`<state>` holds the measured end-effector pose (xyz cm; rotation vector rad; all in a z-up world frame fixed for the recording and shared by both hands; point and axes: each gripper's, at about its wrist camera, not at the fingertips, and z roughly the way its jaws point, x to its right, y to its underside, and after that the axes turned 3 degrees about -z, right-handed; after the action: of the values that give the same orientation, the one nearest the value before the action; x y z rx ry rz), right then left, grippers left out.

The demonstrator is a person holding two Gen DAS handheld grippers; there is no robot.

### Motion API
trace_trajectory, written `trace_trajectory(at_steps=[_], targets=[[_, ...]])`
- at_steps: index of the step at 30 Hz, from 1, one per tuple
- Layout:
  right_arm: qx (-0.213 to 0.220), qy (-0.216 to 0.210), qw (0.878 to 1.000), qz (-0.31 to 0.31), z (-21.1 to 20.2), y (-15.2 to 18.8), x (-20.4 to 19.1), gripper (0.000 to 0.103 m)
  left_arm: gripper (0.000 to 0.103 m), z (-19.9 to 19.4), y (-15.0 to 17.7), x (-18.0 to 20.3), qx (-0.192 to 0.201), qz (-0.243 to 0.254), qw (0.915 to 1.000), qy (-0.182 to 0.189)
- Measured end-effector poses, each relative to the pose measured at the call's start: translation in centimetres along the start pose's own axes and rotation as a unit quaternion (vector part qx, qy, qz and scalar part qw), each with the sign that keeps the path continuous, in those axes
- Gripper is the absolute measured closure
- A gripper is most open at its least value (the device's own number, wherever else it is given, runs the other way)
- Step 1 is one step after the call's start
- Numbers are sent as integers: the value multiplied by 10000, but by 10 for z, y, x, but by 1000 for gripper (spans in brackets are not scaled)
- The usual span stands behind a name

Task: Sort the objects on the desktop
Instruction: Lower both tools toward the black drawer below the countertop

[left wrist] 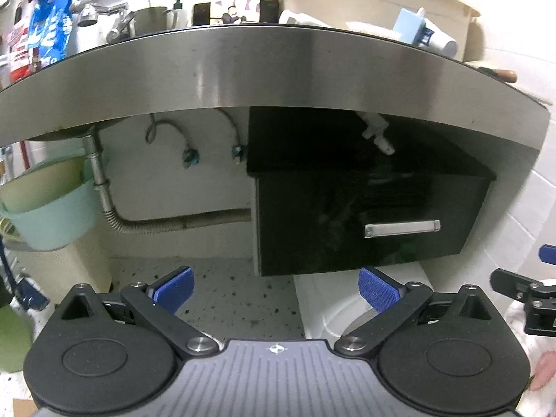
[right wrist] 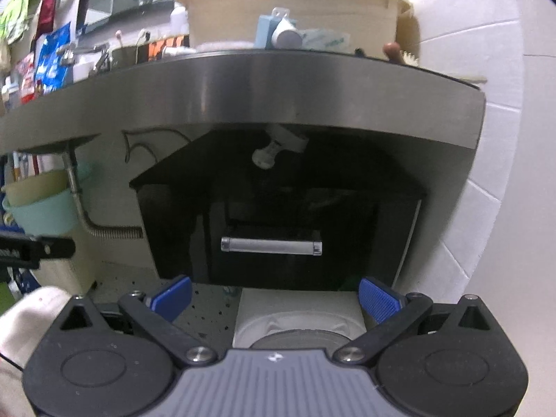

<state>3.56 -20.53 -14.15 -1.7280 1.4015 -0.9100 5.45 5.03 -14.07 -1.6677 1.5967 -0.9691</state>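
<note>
Both grippers, left gripper (left wrist: 276,286) and right gripper (right wrist: 274,295), low before bench (left wrist: 243,73), fingers spread, empty. Tubes, bottles, basin (right wrist: 288,17) on bench top. Sorting stage indeterminable.

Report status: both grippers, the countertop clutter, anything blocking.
Left gripper open, empty. Right gripper open, empty. Both low, facing black drawer cabinet; countertop items above, untouched. Steel counter edge stands between grippers and items.

The left gripper (left wrist: 276,290) hangs wide apart and empty, facing a black drawer (left wrist: 365,222) at one o'clock under the steel counter (left wrist: 243,69).
</note>
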Motion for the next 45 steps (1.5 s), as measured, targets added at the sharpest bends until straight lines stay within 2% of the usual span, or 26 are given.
trace_trajectory(at_steps=[6,9,15,22,34,39,45], targets=[[-88,-87,9999,-7,11,5,-1,0,1,8,6,-11,203,-79,9997,95],[-129,-125,9998,-9,14,8,-1,0,1,11,9,-15,169,-57,9998,114],[-116,-128,9998,41,15,13,0,0,2,12,20,-14,298,176,9994,-26],[-188,-120,9997,103,16,19,2,0,2,9,25,-21,384,-13,9993,0],[76,-313,9940,-1049,7,22,-37,0,1,12,30,-27,272,-280,9992,123],[55,-337,9932,-1111,8,21,-39,0,1,13,31,-29,235,-390,9988,162],[-219,-397,9920,-1175,16,21,-42,0,1,14,31,-29,217,-430,9987,157]])
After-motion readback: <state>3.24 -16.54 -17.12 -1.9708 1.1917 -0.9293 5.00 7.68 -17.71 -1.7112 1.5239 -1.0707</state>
